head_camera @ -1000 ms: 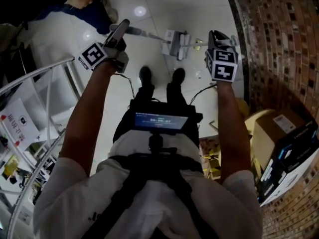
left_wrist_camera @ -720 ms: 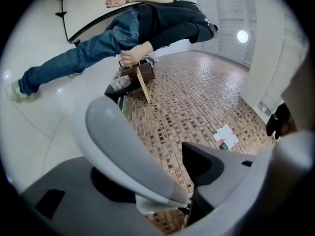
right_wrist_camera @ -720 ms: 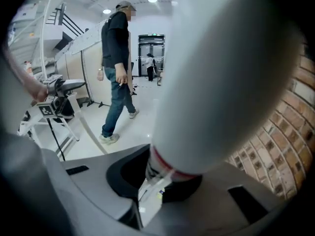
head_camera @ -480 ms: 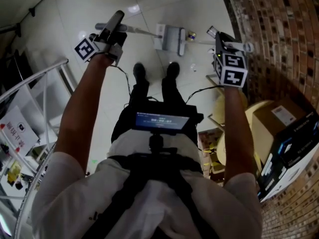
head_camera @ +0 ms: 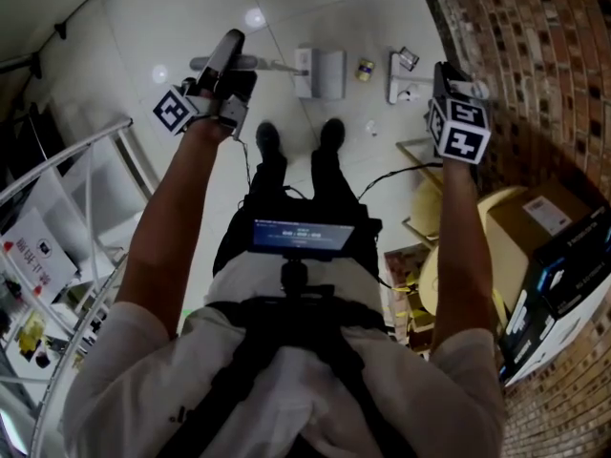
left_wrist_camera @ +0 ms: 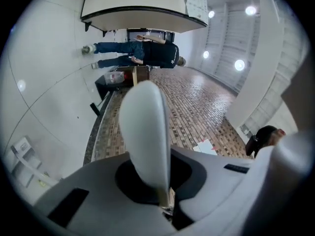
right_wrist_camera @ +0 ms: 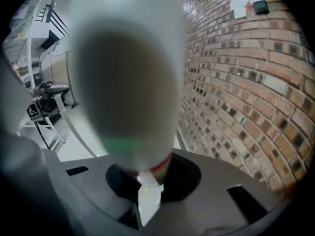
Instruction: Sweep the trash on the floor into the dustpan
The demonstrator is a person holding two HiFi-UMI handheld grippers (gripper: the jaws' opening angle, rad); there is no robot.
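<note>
The right tool has swung right toward the brick wall, drawing the broom head away from the dustpan. The left tool has just closed its jaws tight on the pale dustpan handle. The right tool is clamped narrow around the broom handle. The dustpan lies on the far floor, beyond the person's shoes. A small can sits between the dustpan and the broom head, and a white scrap lies nearer, just right of the shoes.
</note>
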